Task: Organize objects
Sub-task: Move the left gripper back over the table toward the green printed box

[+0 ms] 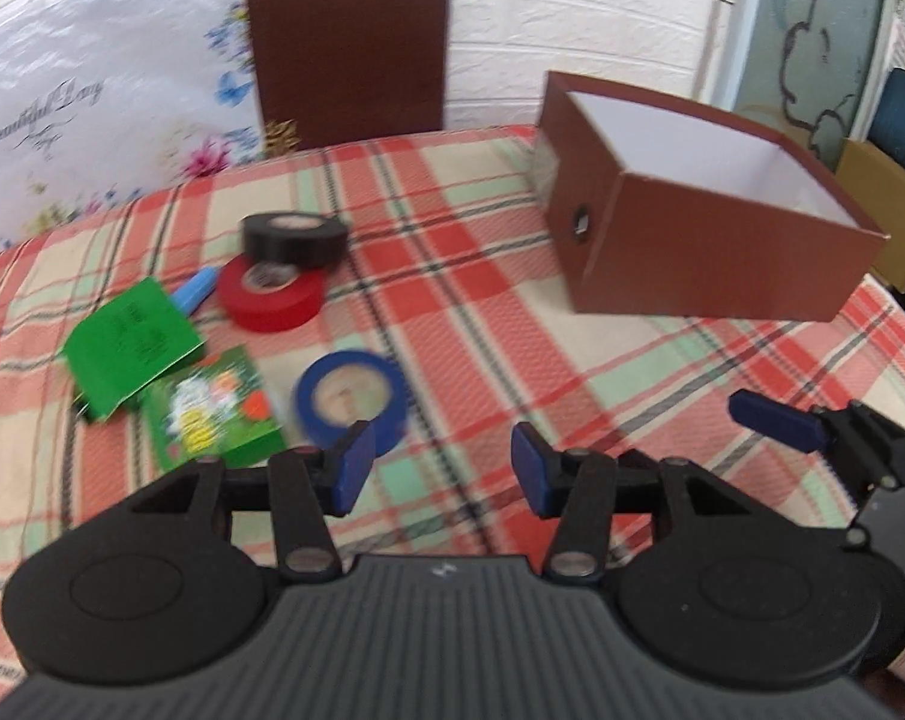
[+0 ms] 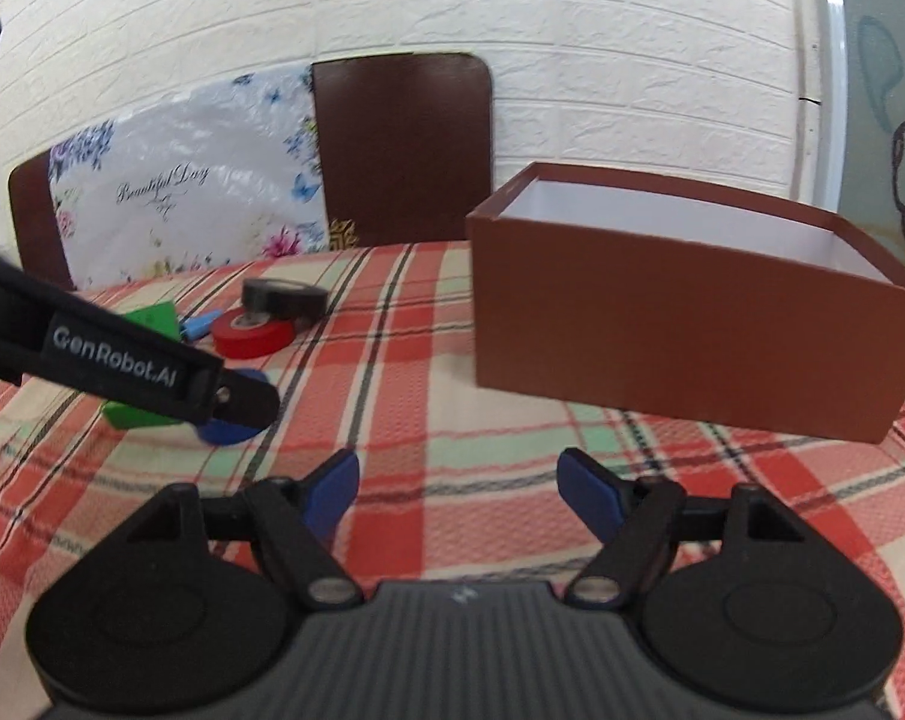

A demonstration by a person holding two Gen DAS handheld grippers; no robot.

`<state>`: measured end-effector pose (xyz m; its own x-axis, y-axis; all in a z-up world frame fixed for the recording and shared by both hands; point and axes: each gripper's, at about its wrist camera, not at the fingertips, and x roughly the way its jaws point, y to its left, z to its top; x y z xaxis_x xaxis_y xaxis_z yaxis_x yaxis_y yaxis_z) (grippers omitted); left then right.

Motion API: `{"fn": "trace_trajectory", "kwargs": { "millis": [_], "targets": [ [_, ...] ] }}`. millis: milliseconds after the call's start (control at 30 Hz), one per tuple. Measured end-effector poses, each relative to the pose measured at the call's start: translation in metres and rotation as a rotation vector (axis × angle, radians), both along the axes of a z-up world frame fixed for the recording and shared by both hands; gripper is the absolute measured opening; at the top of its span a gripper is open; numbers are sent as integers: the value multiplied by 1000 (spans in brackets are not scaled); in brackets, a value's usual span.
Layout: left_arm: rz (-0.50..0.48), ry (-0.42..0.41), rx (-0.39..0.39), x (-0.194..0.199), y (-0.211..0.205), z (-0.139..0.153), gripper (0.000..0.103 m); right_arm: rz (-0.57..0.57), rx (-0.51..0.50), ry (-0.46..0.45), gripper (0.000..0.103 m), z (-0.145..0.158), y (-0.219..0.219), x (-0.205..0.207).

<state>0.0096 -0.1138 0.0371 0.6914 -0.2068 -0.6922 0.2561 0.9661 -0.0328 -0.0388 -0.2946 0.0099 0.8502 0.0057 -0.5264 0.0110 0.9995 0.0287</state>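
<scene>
I think I have hardly started. The brown box (image 1: 716, 240) looks empty as far as I can see in, and all the things lie on the desk (image 1: 482, 324): black tape (image 1: 293, 237), red tape (image 1: 270, 294), blue tape (image 1: 350, 402) and two green packs (image 1: 131, 348). My left claw (image 1: 443, 468) is released, holding nothing, with the blue tape just beyond its left finger. My right claw (image 2: 458, 492) is released too, near the box.

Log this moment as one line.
left gripper: open, empty, near blue tape roll | right gripper: open, empty | brown cardboard box: empty
</scene>
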Motion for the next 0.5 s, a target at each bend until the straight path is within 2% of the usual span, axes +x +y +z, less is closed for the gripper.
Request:
{"fn": "trace_trajectory", "kwargs": {
  "millis": [500],
  "targets": [
    [163, 30, 20, -13, 86, -34, 55, 167, -72, 107, 76, -10, 75, 4]
  ]
}}
